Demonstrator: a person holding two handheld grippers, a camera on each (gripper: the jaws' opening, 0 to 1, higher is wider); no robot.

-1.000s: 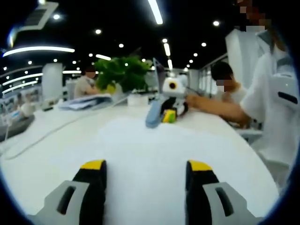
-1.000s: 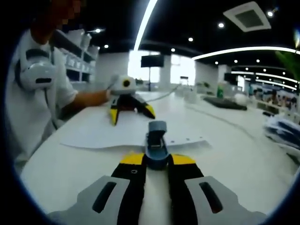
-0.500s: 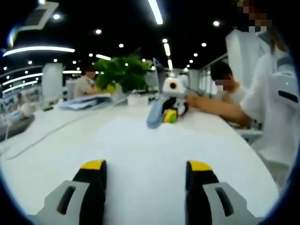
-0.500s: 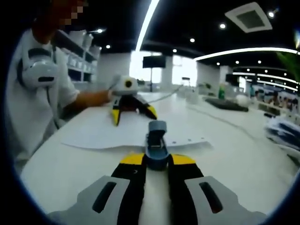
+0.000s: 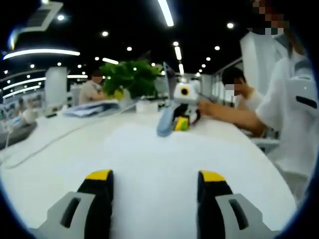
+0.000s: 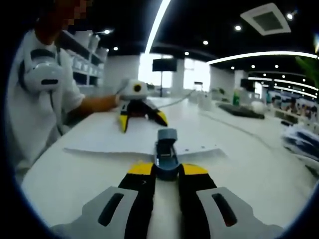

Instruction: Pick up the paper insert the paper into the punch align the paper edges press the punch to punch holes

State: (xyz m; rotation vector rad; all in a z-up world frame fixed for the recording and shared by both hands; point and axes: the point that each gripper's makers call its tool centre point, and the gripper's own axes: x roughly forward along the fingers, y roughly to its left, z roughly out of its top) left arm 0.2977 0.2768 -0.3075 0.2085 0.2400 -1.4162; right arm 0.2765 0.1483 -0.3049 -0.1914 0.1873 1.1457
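Observation:
In the left gripper view my left gripper point(image 5: 156, 177) stands open over the white paper point(image 5: 159, 149), its yellow-tipped jaws wide apart with nothing between them. Far down the table my right gripper point(image 5: 183, 118) holds the blue-grey punch point(image 5: 166, 119). In the right gripper view my right gripper point(image 6: 167, 170) is shut on the punch point(image 6: 166, 149), which points forward at the paper's near edge. The paper point(image 6: 109, 139) lies flat, with small holes along its edge to the right of the punch. The left gripper point(image 6: 139, 119) sits open at the paper's far side.
A person in white point(image 5: 291, 104) stands along the table's right side, also seen as the person point(image 6: 42, 94) on the left. Another person point(image 5: 239, 92) sits behind. A potted plant point(image 5: 132, 77), stacked papers point(image 5: 92, 108) and a cable point(image 5: 50, 142) lie far left.
The punch in my right gripper has shifted slightly up and right in the left gripper view. The left gripper and the paper stay as they were.

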